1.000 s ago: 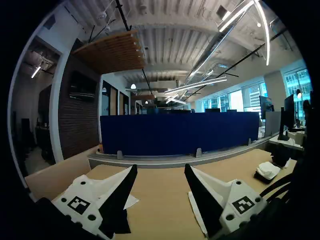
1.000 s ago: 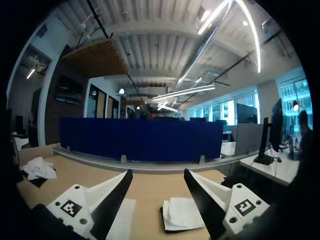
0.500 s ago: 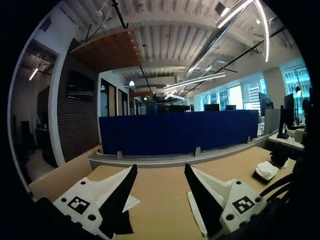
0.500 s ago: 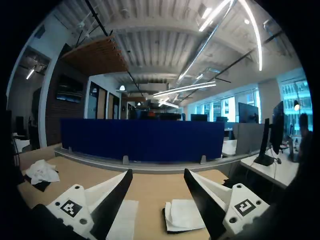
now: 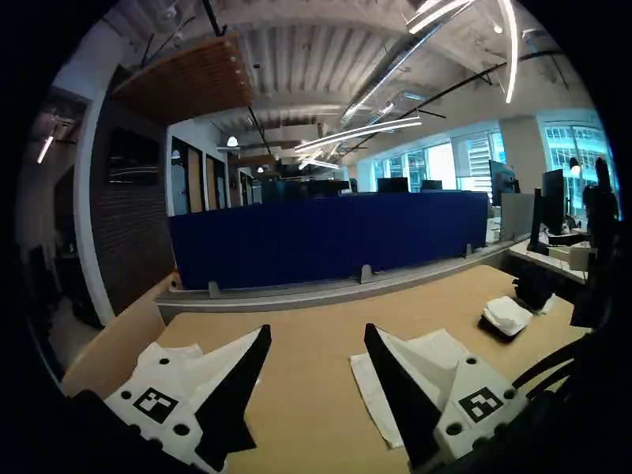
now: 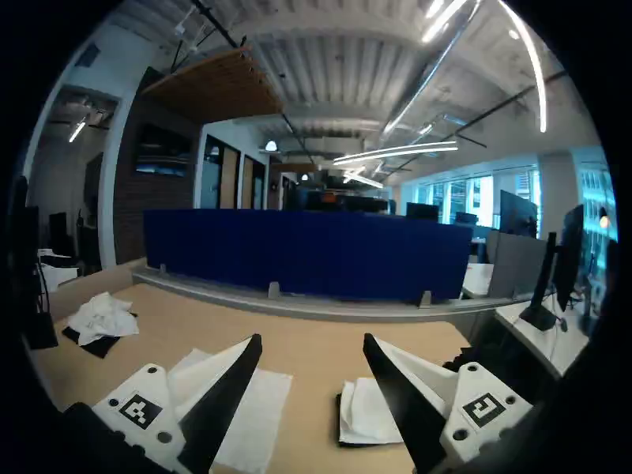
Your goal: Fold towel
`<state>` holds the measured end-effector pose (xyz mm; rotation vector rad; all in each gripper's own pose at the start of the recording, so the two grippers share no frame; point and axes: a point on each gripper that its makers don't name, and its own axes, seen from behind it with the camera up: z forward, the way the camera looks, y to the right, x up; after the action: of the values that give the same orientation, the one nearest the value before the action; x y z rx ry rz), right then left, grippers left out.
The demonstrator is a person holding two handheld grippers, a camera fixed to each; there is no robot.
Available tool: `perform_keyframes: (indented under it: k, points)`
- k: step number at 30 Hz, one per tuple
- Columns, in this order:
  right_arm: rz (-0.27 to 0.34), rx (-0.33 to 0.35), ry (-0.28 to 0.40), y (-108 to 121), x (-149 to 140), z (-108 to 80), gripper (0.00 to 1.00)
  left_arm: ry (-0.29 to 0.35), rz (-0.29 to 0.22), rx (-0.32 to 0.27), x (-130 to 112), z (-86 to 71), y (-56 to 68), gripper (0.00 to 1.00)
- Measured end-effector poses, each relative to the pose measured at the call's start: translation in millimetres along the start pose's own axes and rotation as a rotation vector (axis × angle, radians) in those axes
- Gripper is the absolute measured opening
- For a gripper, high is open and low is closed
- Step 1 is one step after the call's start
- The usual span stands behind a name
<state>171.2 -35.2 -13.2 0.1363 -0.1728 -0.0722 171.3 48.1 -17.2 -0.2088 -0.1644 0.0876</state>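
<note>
Left gripper [image 5: 317, 330] and right gripper [image 6: 311, 340] gaped empty; we judged the limp towel [image 6: 268, 411], lower left, best pinched at corners.

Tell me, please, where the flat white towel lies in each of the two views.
Left gripper view: the flat white towel lies low in the picture, right of centre, on the wooden table.
Right gripper view: the flat white towel lies low in the picture, left of centre.
Shared landmark: the blue partition stands behind the table in both.
</note>
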Motion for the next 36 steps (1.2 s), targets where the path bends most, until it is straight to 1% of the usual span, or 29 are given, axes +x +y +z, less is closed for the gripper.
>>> perform_keyframes:
  k: [4, 8, 11, 14, 15, 17, 21, 28, 31, 36]
  points:
    - [-0.030, 0.077, -0.074, -14, -13, -6.4, 1.00, -0.058, 0.016, -0.088, -9, -2.0, 20.8, 0.87]
    - [-0.063, 0.168, -0.164, -30, -32, -13.7, 1.00, -0.123, 0.020, -0.195, -23, -6.3, 45.8, 0.87]
    - [-0.090, 0.239, -0.230, -42, -48, -18.4, 1.00, -0.189, 0.016, -0.287, -39, -11.1, 68.0, 0.87]
    - [-0.109, 0.299, -0.287, -53, -63, -22.2, 1.00, -0.256, 0.015, -0.361, -57, -15.9, 85.1, 0.87]
    - [-0.113, 0.315, -0.300, -56, -66, -23.4, 1.00, -0.270, 0.017, -0.377, -61, -16.9, 88.6, 0.87]
    - [-0.121, 0.344, -0.323, -62, -72, -25.8, 1.00, -0.290, 0.021, -0.400, -68, -18.1, 93.7, 0.87]
    - [-0.141, 0.373, -0.345, -67, -77, -28.5, 1.00, -0.302, 0.032, -0.421, -73, -17.5, 99.7, 0.87]
    - [-0.169, 0.385, -0.374, -66, -92, -28.1, 1.00, -0.316, 0.046, -0.436, -82, -13.1, 105.9, 0.87]
    - [-0.173, 0.388, -0.385, -65, -101, -26.3, 1.00, -0.328, 0.057, -0.441, -92, -10.0, 109.5, 0.87]
    - [-0.167, 0.389, -0.407, -64, -120, -20.1, 1.00, -0.347, 0.088, -0.458, -114, -5.4, 119.3, 0.87]
